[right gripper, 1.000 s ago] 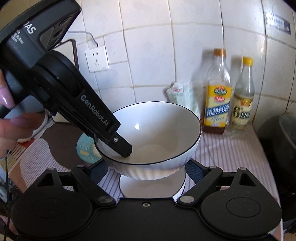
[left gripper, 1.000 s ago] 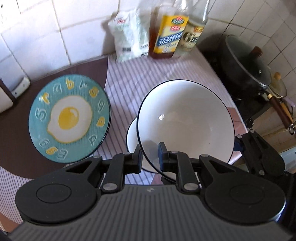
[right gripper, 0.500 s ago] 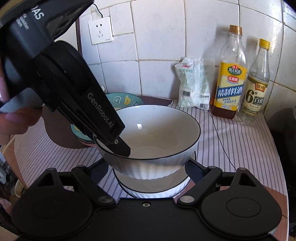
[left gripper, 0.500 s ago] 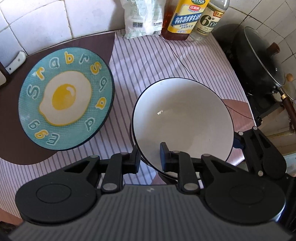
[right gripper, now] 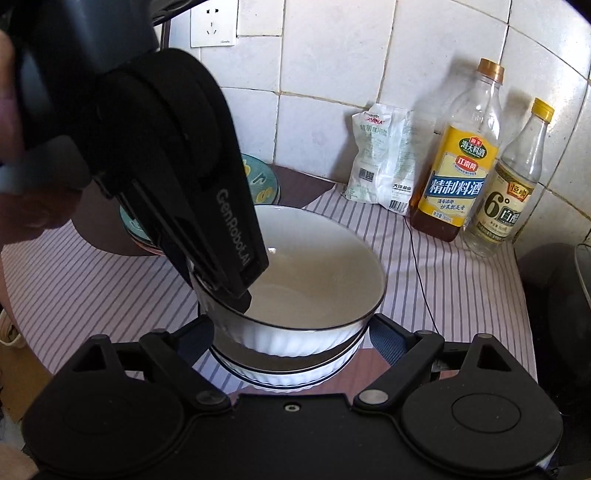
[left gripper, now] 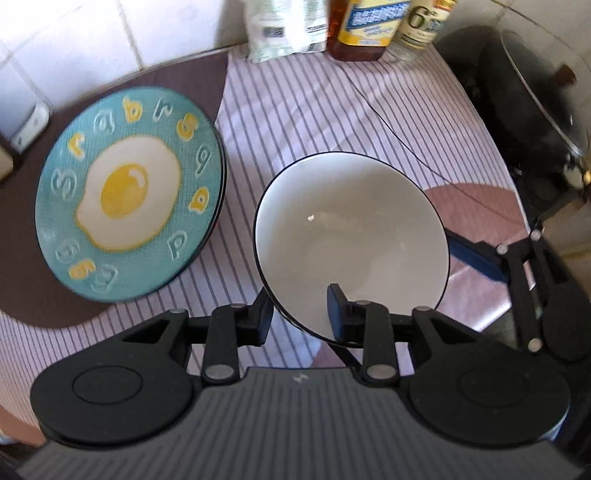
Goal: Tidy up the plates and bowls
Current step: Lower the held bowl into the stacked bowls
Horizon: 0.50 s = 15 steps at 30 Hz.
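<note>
White porcelain fills the middle of the left wrist view: the upper bowl (left gripper: 351,240), with a thin dark rim line, has its near rim between the two fingers of the left gripper (left gripper: 301,310). One finger stands outside the wall, the other inside, and the jaws are opening; a small gap shows at each pad, so the grip on the rim is loose or already gone. To the left of the fingers lies the egg plate (left gripper: 129,195), teal with a fried egg and letters, on a brown mat (left gripper: 22,236). Beyond the fingers stand a salt bag (left gripper: 284,29) and two bottles. To the right, the right gripper (left gripper: 476,258) reaches to the bowl's far side.

In the right wrist view, the upper bowl (right gripper: 317,291) sits nested in a lower bowl (right gripper: 295,373) on the striped cloth (right gripper: 443,280). Both bowls lie between the wide-spread fingers of the right gripper (right gripper: 291,339), which do not press on them. The left gripper (right gripper: 236,291) comes down from the upper left onto the upper bowl's rim. Behind stand the oil bottle (right gripper: 458,177) and the vinegar bottle (right gripper: 513,192).
</note>
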Each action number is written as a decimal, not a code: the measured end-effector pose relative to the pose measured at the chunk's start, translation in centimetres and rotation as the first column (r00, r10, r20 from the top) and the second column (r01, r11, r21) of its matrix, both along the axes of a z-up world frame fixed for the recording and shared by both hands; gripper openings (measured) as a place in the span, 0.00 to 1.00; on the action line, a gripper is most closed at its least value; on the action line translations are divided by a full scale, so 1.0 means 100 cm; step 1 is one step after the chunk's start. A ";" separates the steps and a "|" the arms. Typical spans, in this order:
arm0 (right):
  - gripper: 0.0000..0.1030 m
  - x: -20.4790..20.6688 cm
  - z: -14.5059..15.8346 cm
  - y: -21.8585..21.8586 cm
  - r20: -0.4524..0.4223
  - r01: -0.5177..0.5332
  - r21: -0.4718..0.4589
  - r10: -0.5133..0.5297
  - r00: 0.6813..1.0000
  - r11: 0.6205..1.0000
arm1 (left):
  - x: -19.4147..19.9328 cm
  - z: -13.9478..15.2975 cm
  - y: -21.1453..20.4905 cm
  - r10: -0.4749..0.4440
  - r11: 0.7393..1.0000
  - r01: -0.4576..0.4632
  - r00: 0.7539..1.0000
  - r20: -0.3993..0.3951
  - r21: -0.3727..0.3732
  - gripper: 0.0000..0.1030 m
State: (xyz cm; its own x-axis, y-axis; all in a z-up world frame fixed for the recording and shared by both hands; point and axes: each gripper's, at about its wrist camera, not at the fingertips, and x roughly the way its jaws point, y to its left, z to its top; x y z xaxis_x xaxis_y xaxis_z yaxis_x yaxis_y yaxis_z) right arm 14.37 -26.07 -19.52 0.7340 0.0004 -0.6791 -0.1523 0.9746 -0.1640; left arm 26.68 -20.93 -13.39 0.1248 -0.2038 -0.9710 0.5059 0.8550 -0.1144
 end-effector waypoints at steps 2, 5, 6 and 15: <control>0.92 0.000 0.000 0.002 0.000 -0.002 -0.012 0.002 1.000 1.000 | 0.001 -0.005 0.000 -0.004 1.000 0.004 1.000 0.003 0.025 0.25; 0.92 -0.003 0.001 0.004 0.007 -0.017 -0.004 0.017 1.000 1.000 | 0.003 -0.010 0.004 0.021 1.000 -0.021 1.000 -0.017 0.010 0.25; 0.92 -0.006 0.002 0.004 0.020 -0.015 0.001 0.015 1.000 1.000 | 0.003 -0.010 0.005 0.023 1.000 -0.023 1.000 -0.014 0.006 0.25; 0.93 -0.030 0.012 -0.005 0.113 0.024 0.093 -0.035 0.993 0.995 | -0.002 0.004 0.023 0.033 0.995 -0.034 0.999 -0.005 -0.090 0.26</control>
